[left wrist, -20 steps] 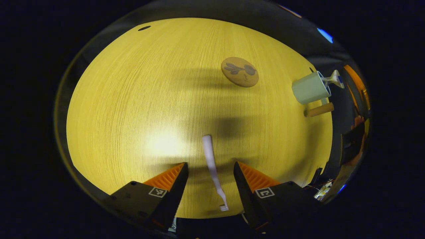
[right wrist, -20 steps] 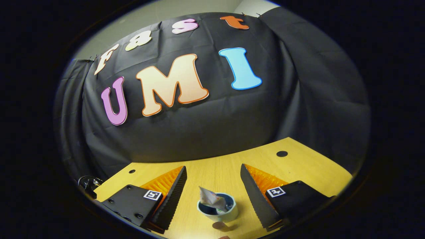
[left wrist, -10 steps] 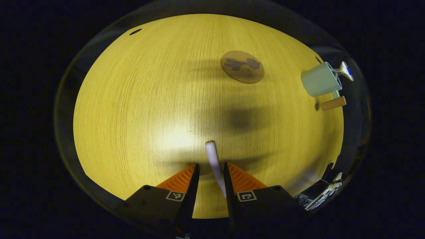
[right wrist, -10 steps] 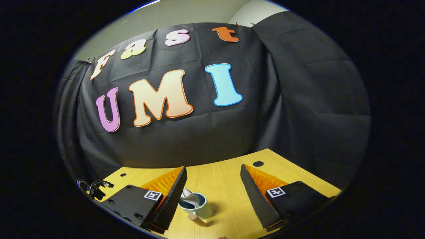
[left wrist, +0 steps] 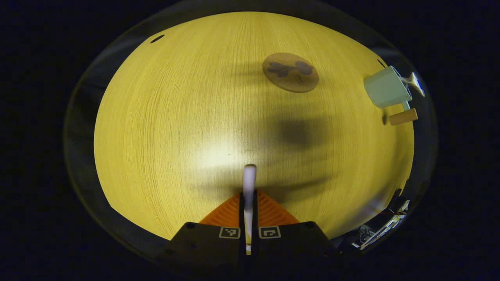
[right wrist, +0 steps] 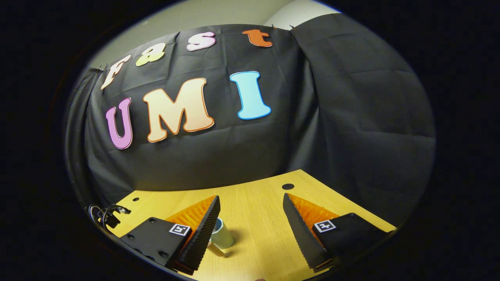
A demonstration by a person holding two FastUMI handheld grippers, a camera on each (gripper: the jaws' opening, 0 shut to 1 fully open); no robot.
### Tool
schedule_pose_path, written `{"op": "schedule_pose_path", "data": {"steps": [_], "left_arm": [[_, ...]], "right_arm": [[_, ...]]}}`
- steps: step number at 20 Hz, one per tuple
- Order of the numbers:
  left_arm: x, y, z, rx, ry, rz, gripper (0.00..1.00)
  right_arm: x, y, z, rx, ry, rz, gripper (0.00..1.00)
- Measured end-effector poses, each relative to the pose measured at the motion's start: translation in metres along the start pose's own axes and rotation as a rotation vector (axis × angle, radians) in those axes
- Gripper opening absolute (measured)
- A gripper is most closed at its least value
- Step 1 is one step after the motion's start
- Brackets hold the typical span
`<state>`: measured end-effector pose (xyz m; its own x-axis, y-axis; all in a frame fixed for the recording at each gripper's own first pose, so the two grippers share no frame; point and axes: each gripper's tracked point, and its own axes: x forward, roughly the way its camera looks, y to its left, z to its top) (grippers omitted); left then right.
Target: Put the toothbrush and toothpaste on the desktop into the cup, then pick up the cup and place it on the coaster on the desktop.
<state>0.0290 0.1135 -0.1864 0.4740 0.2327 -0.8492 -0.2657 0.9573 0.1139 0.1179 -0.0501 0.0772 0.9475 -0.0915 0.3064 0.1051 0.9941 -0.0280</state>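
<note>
In the left gripper view, my left gripper is shut on the handle of a pale toothbrush, whose blunt end sticks out forward over the wooden desktop. The round cork coaster lies farther ahead. At the far right a pale green cup with a wooden handle holds the toothpaste tube, its crimped end poking out. In the right gripper view, my right gripper hangs open above the desk, and the cup peeks out beside its left finger.
The desktop ends at the black cloth wall behind it. A round cable hole sits near the far edge, another hole at the far left corner. A bundle of cables hangs off the desk's left end.
My left gripper closed from wide open onto the toothbrush handle. The right gripper drifted away, so the cup slid left in its view, partly behind the left finger.
</note>
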Motion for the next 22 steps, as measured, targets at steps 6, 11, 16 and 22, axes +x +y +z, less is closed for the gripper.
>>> {"op": "schedule_pose_path", "data": {"steps": [6, 11, 16, 22], "left_arm": [[-0.006, -0.013, 0.016, 0.028, -0.095, -0.106, 0.00], [-0.037, -0.043, 0.052, 0.035, -0.231, -0.196, 0.00], [-0.085, -0.091, 0.138, 0.135, -0.539, -0.313, 0.00], [-0.153, -0.165, 0.224, 0.312, -0.847, -0.467, 0.00]], "right_arm": [[-0.006, -0.008, -0.006, 0.009, 0.013, -0.018, 0.98], [-0.016, -0.005, -0.010, 0.021, 0.026, -0.029, 0.98], [-0.030, 0.004, -0.014, -0.011, 0.041, -0.049, 0.98], [-0.048, 0.018, -0.021, 0.062, 0.041, -0.072, 0.98]]}}
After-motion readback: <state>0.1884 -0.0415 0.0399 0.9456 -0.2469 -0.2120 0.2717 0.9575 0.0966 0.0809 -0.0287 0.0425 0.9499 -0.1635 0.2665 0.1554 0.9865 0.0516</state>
